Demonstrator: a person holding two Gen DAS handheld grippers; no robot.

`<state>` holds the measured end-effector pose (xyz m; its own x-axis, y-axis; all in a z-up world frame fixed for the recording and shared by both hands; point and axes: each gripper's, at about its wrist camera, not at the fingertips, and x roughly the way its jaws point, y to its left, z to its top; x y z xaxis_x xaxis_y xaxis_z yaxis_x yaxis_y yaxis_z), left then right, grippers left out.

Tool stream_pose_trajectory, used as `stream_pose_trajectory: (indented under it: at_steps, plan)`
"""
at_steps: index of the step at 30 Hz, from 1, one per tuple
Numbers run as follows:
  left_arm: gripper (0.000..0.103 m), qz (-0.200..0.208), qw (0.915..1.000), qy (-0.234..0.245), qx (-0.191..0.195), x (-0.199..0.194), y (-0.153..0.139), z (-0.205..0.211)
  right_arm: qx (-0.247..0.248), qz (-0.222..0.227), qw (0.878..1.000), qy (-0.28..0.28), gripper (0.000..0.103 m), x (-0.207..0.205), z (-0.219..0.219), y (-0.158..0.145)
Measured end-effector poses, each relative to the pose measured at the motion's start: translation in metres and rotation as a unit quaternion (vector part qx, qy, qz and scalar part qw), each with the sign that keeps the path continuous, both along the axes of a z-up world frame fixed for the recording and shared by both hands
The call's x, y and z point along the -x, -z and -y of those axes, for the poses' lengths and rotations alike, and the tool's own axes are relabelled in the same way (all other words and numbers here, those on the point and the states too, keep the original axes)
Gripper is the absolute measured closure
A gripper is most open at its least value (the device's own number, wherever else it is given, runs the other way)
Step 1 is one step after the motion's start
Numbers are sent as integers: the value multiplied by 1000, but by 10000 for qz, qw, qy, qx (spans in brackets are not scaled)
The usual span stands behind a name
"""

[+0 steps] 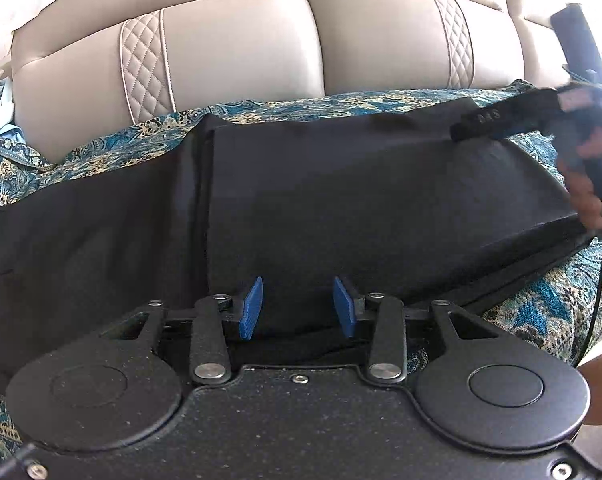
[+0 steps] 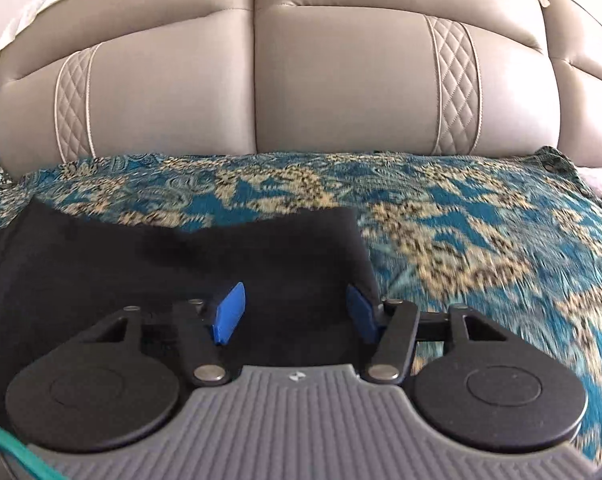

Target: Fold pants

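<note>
In the left wrist view, the left gripper (image 1: 297, 307) is sitting at the bottom centre of the frame, its blue pads (image 1: 251, 309) standing apart with nothing pinched between them. Just beyond them, the black fabric pants (image 1: 301, 200) are lying folded across the middle of the frame, one layer doubled over another. Under them, the teal and gold patterned cloth (image 1: 541, 312) is showing at the lower right. At the right edge, a hand (image 1: 585, 196) is gripping the handle of the right gripper. In the right wrist view, the right gripper (image 2: 291, 314) is hanging spread wide over the pants' end at lower left. Farthest back, the beige leather sofa cushions (image 1: 241, 48) are filling the upper frame.
</note>
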<state>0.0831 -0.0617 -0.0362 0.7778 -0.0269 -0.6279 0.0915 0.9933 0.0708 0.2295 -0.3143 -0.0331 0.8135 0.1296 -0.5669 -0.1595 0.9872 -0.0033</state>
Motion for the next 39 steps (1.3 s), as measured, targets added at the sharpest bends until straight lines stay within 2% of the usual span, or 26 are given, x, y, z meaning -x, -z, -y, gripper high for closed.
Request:
stream_pose_trajectory:
  at_steps: [12, 16, 18, 19, 20, 21, 24, 28, 33, 36, 39]
  plan:
    - [64, 23, 9999, -100, 8, 2, 1, 1, 213, 46, 9995, 210, 29, -48, -17, -1]
    - [63, -20, 9999, -135, 50, 2, -1, 0, 265, 71, 9988, 414, 22, -60, -24, 5]
    - [56, -105, 9999, -105, 71, 1, -5, -2, 362, 145, 9981, 473, 21, -58, -31, 5]
    - [51, -143, 9998, -64, 89, 1, -7, -3, 399, 249, 9979, 439, 20, -53, -36, 3]
    - [40, -153, 9998, -42, 113, 2, -9, -4, 386, 393, 9978, 362, 19, -46, -40, 0]
    - [35, -112, 9998, -43, 130, 5, -12, -6, 342, 512, 9978, 264, 16, -38, -44, -3]
    - [35, -43, 9998, -111, 146, 14, -14, -14, 154, 803, 9966, -87, 9, -10, -56, -10]
    - [35, -146, 9990, -308, 303, 22, -15, -33, 28, 928, 9946, -471, 0, 23, -79, -11]
    - [27, -134, 9968, -614, 503, 34, -20, -62, 126, 819, 9907, -1083, 0, 59, -113, 4]
    - [25, -140, 9946, -849, 583, 39, -21, -83, 282, 813, 9872, -1341, 0, 84, -130, 13]
    - [23, -162, 9909, -1110, 745, 42, -20, -105, 186, 799, 9846, -1542, 0, 107, -142, 18]
